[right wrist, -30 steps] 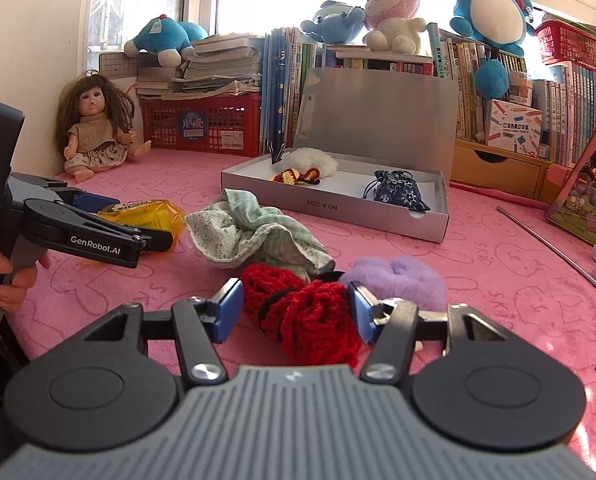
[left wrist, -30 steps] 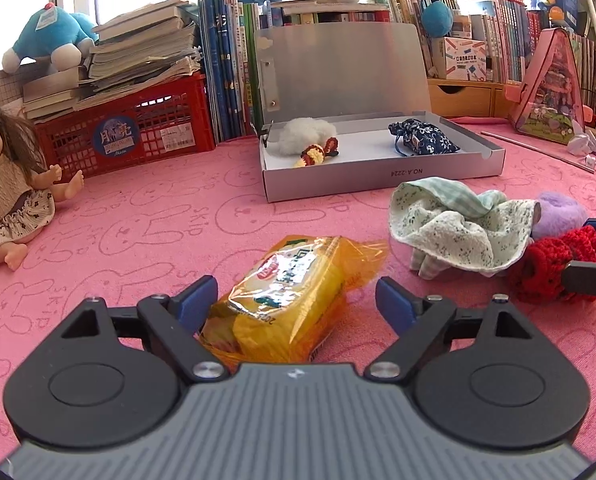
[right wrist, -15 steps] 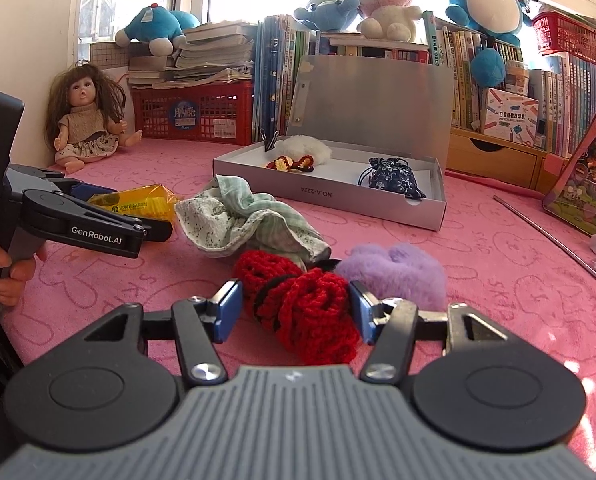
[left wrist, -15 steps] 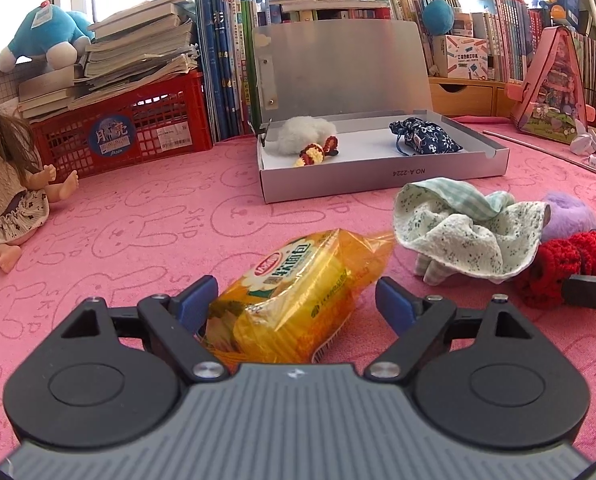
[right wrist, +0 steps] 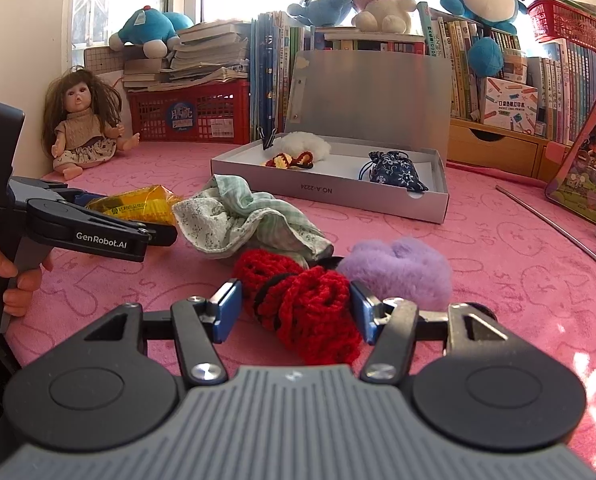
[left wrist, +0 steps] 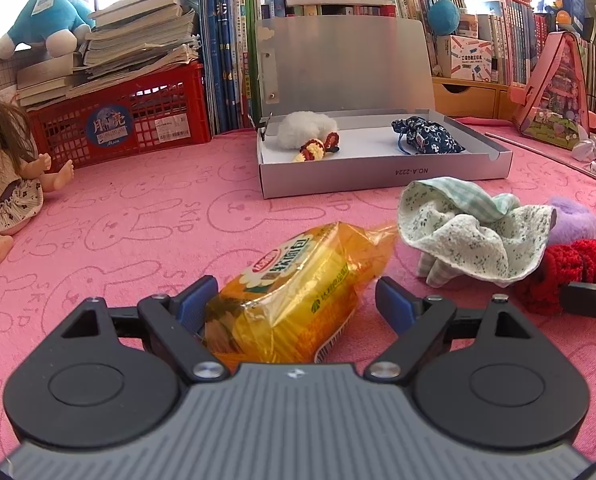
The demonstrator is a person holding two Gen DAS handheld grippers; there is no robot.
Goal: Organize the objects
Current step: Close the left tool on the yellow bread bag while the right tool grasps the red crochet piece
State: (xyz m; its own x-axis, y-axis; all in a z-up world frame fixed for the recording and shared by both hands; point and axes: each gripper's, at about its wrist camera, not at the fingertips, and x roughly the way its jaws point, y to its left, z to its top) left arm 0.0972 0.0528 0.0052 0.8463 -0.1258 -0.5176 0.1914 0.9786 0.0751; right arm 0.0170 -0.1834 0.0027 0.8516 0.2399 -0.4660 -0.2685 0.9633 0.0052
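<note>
1. The yellow packet (left wrist: pixel 294 292) lies low centre of the left view, inside the wide, not-yet-gripping left gripper (left wrist: pixel 296 304); close squarely across its middle.
2. The right gripper (right wrist: pixel 296 312), low centre, brackets the red yarn (right wrist: pixel 306 304); whether it pinches I cannot tell.
3. Both likely belong in the box (left wrist: pixel 382 178), upper centre.

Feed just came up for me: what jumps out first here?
A yellow snack pack sits between the left claw pads, and red yarn between the right claw pads. Behind them on the pink table stands an open grey box.
</note>
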